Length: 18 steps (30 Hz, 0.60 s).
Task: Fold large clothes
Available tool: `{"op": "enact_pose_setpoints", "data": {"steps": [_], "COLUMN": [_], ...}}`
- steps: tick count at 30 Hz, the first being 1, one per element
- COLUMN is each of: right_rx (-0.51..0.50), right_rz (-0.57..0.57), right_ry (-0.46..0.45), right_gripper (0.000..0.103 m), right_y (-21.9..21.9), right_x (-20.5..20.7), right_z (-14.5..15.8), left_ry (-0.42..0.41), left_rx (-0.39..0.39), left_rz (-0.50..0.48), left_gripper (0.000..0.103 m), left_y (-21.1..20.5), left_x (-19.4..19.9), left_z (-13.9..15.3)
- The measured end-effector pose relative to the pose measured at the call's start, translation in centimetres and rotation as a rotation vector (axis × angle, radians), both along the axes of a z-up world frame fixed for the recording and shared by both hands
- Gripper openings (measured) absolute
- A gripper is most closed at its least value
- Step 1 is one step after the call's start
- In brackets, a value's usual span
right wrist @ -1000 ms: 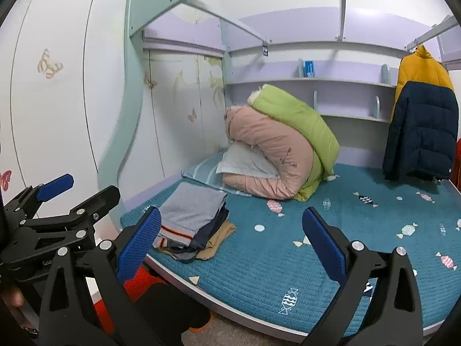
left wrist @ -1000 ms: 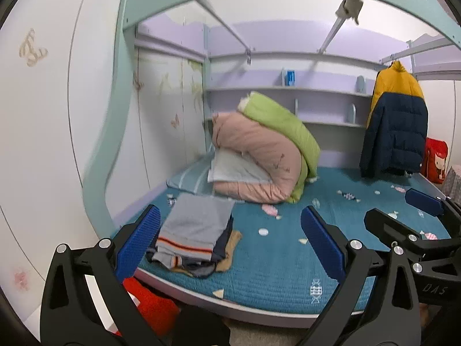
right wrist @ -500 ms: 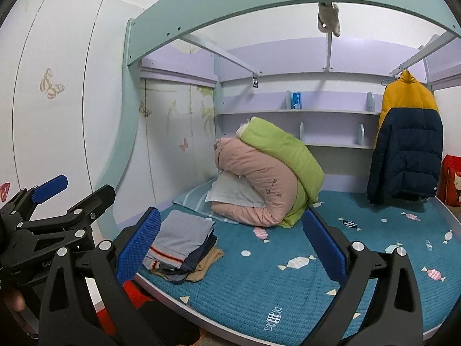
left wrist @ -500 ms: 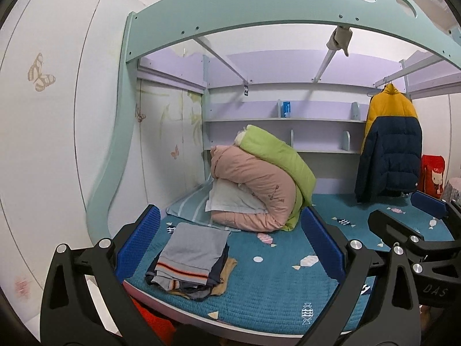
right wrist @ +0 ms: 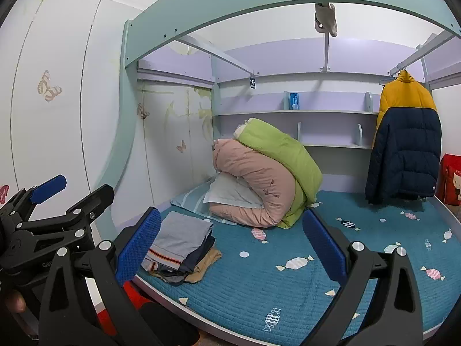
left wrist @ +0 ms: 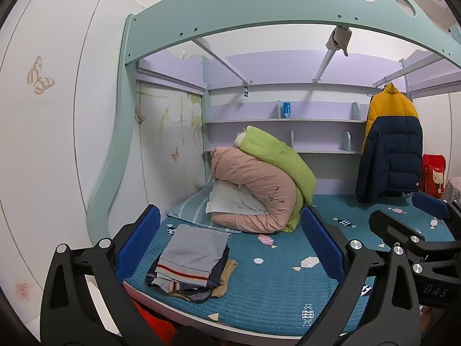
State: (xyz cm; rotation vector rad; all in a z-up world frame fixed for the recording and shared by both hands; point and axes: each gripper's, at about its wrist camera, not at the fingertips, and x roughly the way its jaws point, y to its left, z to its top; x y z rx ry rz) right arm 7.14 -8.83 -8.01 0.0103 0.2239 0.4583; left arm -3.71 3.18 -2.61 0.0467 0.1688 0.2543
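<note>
Both empty and spread wide, left gripper (left wrist: 230, 242) and right gripper (right wrist: 230, 242) (folded clothes stack (left wrist: 193, 259) near left on bed (left wrist: 273, 294)); risk: toppling stack when reaching.

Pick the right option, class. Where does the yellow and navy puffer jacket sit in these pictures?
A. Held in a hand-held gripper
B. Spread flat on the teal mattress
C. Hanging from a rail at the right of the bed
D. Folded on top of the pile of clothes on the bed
C: the puffer jacket hangs upright from a rail at the right, its hem just above the teal mattress, well apart from the folded pile of clothes.
</note>
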Motion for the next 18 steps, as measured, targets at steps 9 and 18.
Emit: {"op": "enact_pose_setpoints", "data": {"steps": [9, 18], "right_rx": [0.0, 0.002], "right_rz": [-0.004, -0.01], "right_ry": [0.004, 0.003], "right_gripper": [0.095, 0.095], "right_y": [0.07, 0.12], "right_x": [-0.03, -0.2], "right_z": [0.01, -0.03], "left_ry": [0.003, 0.002], "left_rx": [-0.002, -0.002], "left_rz": [-0.003, -0.003], "left_gripper": [0.098, 0.098], "left_y": [0.05, 0.04], "left_x": [0.18, 0.24], "left_z": [-0.07, -0.13]}}
